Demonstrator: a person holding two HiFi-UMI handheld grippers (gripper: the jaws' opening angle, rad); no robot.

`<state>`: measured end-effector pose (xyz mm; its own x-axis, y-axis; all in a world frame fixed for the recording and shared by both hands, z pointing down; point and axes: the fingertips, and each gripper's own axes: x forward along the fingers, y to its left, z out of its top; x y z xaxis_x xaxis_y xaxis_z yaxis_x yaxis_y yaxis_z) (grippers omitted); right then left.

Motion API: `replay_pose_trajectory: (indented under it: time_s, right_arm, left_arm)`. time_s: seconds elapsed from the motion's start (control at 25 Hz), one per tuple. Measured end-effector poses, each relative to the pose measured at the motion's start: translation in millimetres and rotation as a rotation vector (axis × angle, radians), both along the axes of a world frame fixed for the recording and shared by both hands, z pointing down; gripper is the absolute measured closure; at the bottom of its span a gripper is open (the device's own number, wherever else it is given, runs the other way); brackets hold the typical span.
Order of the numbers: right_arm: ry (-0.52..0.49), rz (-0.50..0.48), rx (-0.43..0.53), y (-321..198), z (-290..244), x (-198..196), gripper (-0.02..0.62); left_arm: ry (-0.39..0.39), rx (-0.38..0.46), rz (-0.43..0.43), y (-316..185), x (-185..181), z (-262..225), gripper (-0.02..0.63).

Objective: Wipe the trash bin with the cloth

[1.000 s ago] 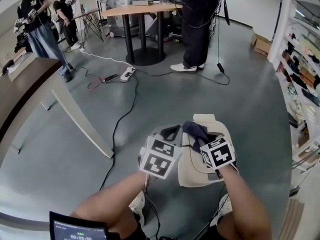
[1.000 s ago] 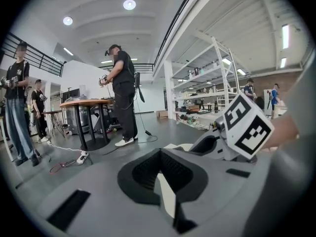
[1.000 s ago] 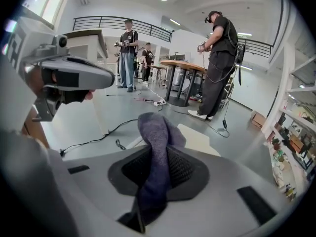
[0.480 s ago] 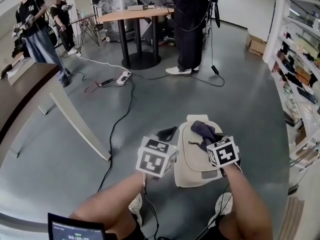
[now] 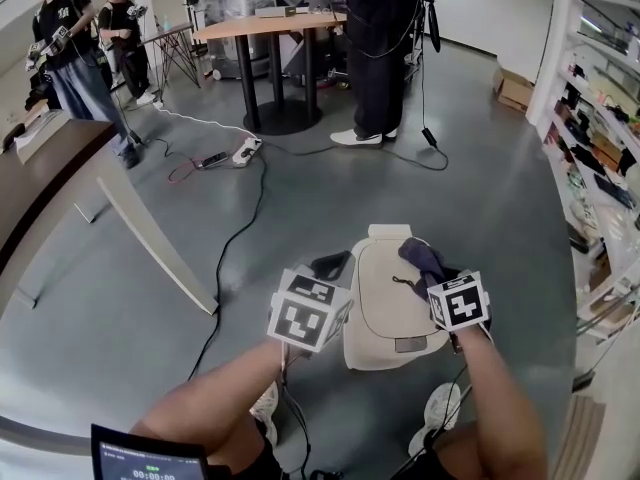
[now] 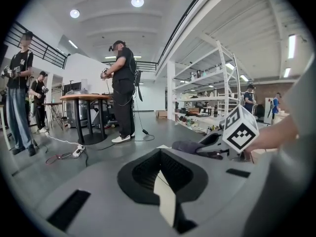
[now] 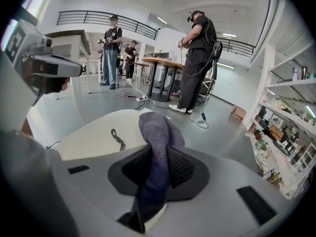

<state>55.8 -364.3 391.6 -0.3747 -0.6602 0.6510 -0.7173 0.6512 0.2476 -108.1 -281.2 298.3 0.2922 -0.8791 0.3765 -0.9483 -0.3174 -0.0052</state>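
The trash bin point(image 5: 385, 303) is found standing on the grey floor point(image 5: 300, 198), directly below the head camera, with its beige lid point(image 7: 94, 132) closed and a small dark loop point(image 5: 403, 285) seen lying on the lid. The cloth point(image 5: 420, 256), purple-grey, is recorded on the right far part of the lid, in contact with it. It is clamped between the jaws of the right gripper point(image 5: 432, 270); in the right gripper view the cloth point(image 7: 155, 132) is seen running up out of the closed jaws and bunching over the lid. The left gripper point(image 5: 330, 265) is held just beside the bin's left far edge; its jaws are seen together in the left gripper view, with nothing between them, and contact with the bin cannot be confirmed. A black cable point(image 5: 235, 238) is noted trailing across the floor to the left. Well beyond the bin, a round-based table point(image 5: 270, 23) and a standing person point(image 5: 378, 48) are observed.
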Motion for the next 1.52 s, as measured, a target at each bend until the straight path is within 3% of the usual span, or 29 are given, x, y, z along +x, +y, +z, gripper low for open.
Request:
replay_pose_trajectory:
  time_s: [0.16,0.36,0.64,0.92,1.2,1.28,1.44,1.52]
  right_arm:
    - [0.011,0.02,0.004,-2,3,6,0.517]
    - [0.016,0.033,0.017,-1,7,14,0.517]
    - [-0.014,-0.089,0.109,28,-17,-6,0.517]
    - [-0.088,-0.232,0.047,95,-32,-61,0.517]
    - [-0.129,-0.246,-0.017,133,-26,-88,0.517]
    - [-0.111,-0.217,-0.021,133,-19,-87,0.515]
    - [-0.084,-0.181,-0.033,126,-9,-89,0.516]
    - [-0.064,-0.197,-0.032,125,-8,-91,0.517]
  left_arm:
    - [-0.041,0.011,-0.003,1,-4,5,0.604]
    - [-0.03,0.009,-0.005,9,-1,9,0.604]
    - [-0.044,0.021,-0.024,23,8,3,0.604]
    - [0.003,0.003,-0.01,41,17,-4,0.604]
    - [0.079,0.012,-0.038,55,20,-18,0.604]
    - [0.06,0.037,-0.047,56,17,-24,0.604]
    - [-0.055,0.131,-0.085,55,-4,-38,0.604]
    - [-0.048,0.12,-0.094,57,-10,-36,0.604]
